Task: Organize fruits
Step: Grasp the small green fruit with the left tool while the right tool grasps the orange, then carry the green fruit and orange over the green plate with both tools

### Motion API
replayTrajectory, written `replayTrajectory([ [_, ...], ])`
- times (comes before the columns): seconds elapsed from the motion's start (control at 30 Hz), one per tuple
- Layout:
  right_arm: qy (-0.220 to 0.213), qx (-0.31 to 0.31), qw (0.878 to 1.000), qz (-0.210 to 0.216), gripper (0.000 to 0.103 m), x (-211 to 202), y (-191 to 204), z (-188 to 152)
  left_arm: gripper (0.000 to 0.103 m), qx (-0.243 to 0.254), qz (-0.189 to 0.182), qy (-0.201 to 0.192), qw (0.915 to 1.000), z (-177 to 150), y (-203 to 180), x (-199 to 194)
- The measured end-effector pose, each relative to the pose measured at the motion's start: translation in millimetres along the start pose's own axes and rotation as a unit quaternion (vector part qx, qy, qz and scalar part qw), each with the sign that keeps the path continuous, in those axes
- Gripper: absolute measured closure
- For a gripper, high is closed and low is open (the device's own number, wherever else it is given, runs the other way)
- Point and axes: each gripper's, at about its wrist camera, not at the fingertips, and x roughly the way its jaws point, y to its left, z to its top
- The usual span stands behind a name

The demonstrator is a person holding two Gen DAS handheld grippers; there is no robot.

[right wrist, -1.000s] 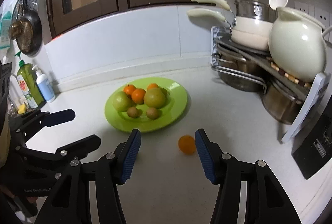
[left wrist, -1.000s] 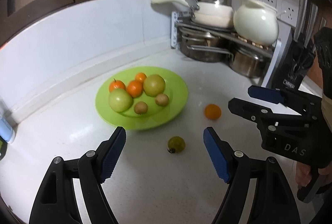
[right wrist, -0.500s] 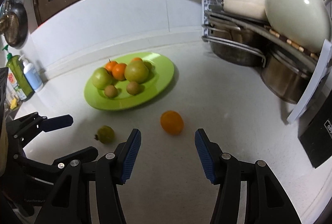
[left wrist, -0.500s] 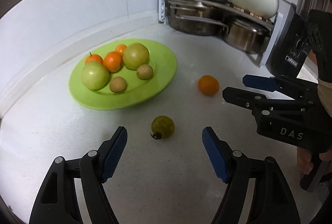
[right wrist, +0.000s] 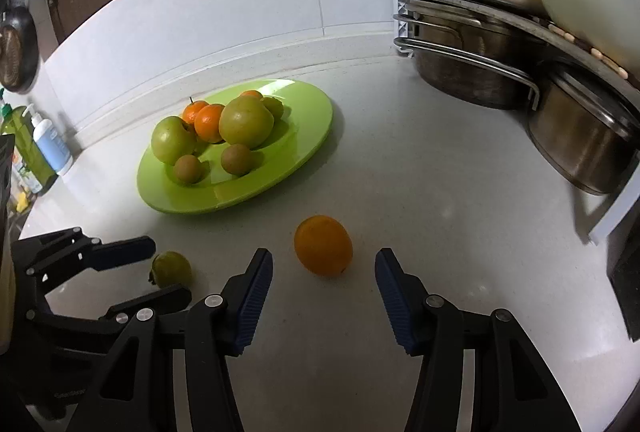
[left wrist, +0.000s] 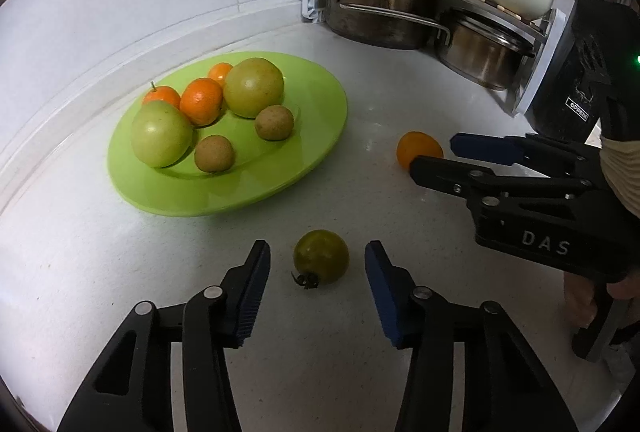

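White counter (left wrist: 360,79), soap bottles (right wrist: 50,145) right-view only

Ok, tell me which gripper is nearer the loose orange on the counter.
Right. The right gripper is open with the orange just ahead between its fingers; the left gripper sits off to the side, open around the green tomato.

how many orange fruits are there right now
4. Three small oranges sit on the green plate, behind the bigger green fruits; one orange lies on the counter between the right gripper's fingers. More may be hidden.
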Motion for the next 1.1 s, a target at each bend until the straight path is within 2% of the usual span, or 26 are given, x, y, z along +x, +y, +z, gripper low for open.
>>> replayTrajectory([
  [0.1, 0.003, 0.002, 1.0, 0.002, 0.054, 4, -1, 2, 0.06, 0.004, -0.004, -0.001, 1.0, 2, -2, 1],
  [0.17, 0.006, 0.001, 1.0, 0.002, 0.054, 8, -1, 4, 0.066, 0.006, -0.008, 0.0, 0.9999, 3, -2, 3],
  [0.33, 0.011, -0.005, 1.0, 0.0, 0.061, 15, -3, 7, 0.074, 0.008, -0.01, 0.003, 0.9999, 6, -3, 6],
  [0.5, 0.014, -0.014, 1.0, 0.005, 0.068, 20, -2, 6, 0.075, 0.005, -0.012, 0.001, 0.9999, 7, -3, 7],
  [0.7, 0.01, -0.013, 1.0, -0.002, 0.069, 15, -2, 5, 0.075, 0.003, -0.011, -0.004, 0.9999, 4, -3, 0],
  [1.1, -0.037, -0.012, 0.999, 0.006, 0.069, -51, 23, -1, 0.075, 0.006, -0.01, -0.049, 0.9988, -1, -7, -51],
])
